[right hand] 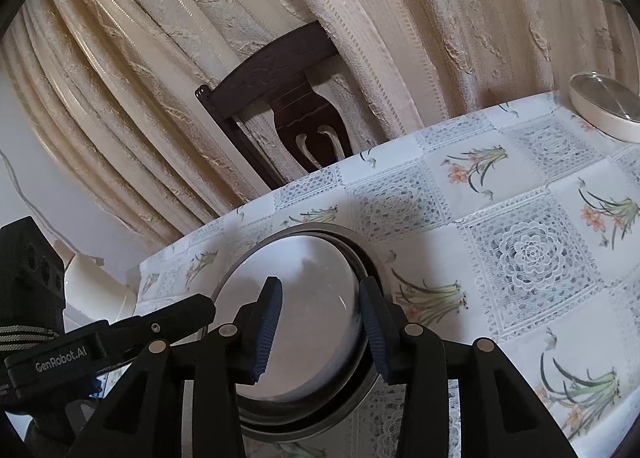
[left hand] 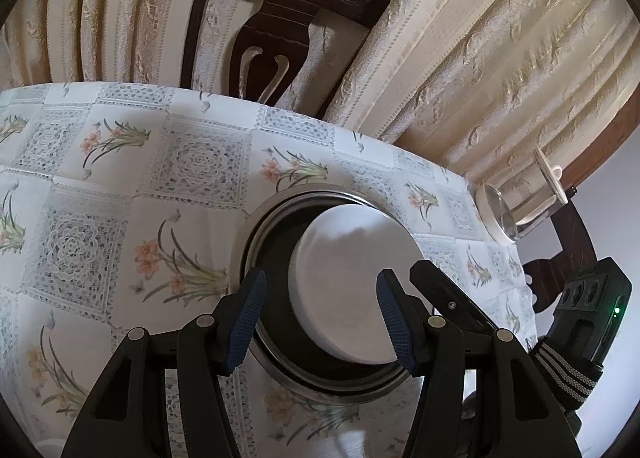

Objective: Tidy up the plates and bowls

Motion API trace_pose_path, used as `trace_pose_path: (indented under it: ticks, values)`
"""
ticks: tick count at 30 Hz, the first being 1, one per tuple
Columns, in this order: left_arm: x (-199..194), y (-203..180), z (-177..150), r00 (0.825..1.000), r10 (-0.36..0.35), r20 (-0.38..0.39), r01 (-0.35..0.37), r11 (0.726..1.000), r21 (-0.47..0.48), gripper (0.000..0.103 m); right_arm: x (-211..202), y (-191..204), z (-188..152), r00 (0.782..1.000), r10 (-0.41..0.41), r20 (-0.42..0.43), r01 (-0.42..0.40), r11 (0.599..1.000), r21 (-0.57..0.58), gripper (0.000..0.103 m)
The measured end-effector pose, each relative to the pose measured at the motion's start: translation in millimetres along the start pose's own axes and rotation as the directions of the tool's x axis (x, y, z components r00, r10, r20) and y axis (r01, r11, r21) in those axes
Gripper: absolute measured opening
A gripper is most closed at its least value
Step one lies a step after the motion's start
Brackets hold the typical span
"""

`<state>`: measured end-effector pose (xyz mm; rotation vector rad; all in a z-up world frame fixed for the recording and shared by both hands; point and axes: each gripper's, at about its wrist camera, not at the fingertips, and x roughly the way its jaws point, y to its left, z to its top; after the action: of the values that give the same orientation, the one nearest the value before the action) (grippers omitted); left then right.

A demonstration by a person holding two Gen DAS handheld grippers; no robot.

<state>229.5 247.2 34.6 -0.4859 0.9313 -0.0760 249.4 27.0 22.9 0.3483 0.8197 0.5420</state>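
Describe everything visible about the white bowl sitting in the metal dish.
The white bowl is round, smooth and matte, likely ceramic or plastic. It appears upside down, its domed base facing up, inside the dark, metal-rimmed round dish on the floral tablecloth. Both tongs, left and right, frame it, open; contact is unclear.

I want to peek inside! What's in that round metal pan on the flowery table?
A white bowl sits upside down inside the round metal pan, on its dark inner surface. Anything under the bowl is covered, so it can't be seen.
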Motion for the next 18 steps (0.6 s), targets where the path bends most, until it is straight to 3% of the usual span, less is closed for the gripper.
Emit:
trace_pose_path:
  ticks: [8,15,18]
  values:
    - [-1,5,1,1.000,0.006,0.002,-0.006,1.000,-0.013,0.058,3,1,-2,1.000,0.027,-0.013,-0.027,1.000,0.008,0.044]
    - [-2,8,-1,1.000,0.012,0.002,-0.012,1.000,-0.018,0.058,-5,-11,4,1.000,0.005,0.017,-0.006,0.999,0.050,0.045]
    - [-1,11,0,1.000,0.014,0.001,-0.014,1.000,-0.022,0.059,-7,-22,7,1.000,-0.011,0.022,0.009,0.996,0.089,0.054]
